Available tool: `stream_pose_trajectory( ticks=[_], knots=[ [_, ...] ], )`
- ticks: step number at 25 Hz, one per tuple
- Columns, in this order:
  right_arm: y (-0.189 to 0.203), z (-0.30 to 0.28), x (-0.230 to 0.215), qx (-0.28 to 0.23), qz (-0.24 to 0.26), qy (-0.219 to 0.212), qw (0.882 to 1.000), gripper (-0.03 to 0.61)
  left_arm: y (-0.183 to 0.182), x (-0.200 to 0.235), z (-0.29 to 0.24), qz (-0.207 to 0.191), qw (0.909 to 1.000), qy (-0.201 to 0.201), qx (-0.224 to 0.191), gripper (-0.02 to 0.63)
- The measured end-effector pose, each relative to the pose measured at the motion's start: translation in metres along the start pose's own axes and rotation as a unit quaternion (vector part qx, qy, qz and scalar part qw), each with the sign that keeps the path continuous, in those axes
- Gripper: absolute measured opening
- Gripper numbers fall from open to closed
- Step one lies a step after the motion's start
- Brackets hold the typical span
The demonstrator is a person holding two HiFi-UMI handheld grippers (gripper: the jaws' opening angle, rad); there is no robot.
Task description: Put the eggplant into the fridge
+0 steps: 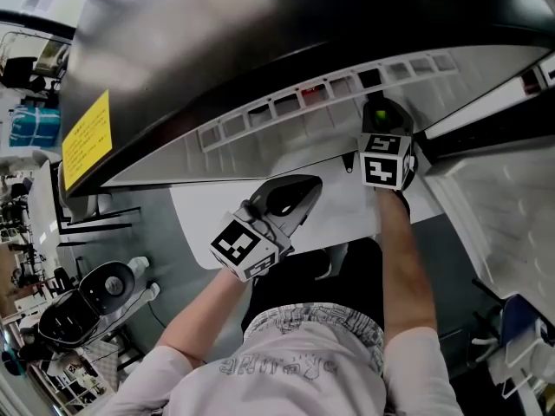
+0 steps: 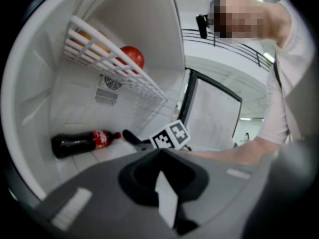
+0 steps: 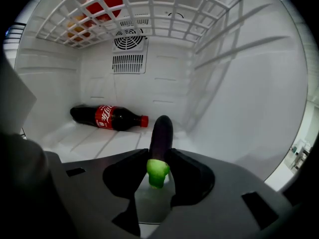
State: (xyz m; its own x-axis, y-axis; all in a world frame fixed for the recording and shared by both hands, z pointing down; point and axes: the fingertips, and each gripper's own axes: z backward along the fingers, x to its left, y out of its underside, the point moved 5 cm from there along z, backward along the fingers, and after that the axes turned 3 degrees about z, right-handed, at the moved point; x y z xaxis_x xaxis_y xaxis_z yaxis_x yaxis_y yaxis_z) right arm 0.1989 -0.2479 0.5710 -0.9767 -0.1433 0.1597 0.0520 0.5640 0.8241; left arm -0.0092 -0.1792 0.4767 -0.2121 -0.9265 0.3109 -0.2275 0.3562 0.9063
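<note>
Purple eggplant (image 3: 161, 133) clamped in my right claw (image 3: 160, 153), inside fridge (image 3: 249, 93), tip toward 12 o'clock; cola bottle (image 3: 107, 118) lying at 10 o'clock; my left claw (image 2: 160, 152) seemingly together, empty.

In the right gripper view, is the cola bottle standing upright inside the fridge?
No, the cola bottle lies on its side on the fridge floor, its red cap pointing toward the eggplant.
</note>
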Motion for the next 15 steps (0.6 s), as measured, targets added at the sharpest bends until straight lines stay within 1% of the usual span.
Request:
stream_pose_trajectory(
  ticks=[11,15],
  knots=[
    [-0.002,-0.004,-0.006,0.003,0.001,0.005,1.000,0.143,-0.010,-0.003,0.002,0.003,1.0000,-0.006,0.001,0.006],
    [0.000,-0.015,-0.006,0.005,0.000,-0.002,1.000,0.175,-0.011,0.008,-0.005,0.006,0.9999,-0.010,0.003,0.006]
  ],
)
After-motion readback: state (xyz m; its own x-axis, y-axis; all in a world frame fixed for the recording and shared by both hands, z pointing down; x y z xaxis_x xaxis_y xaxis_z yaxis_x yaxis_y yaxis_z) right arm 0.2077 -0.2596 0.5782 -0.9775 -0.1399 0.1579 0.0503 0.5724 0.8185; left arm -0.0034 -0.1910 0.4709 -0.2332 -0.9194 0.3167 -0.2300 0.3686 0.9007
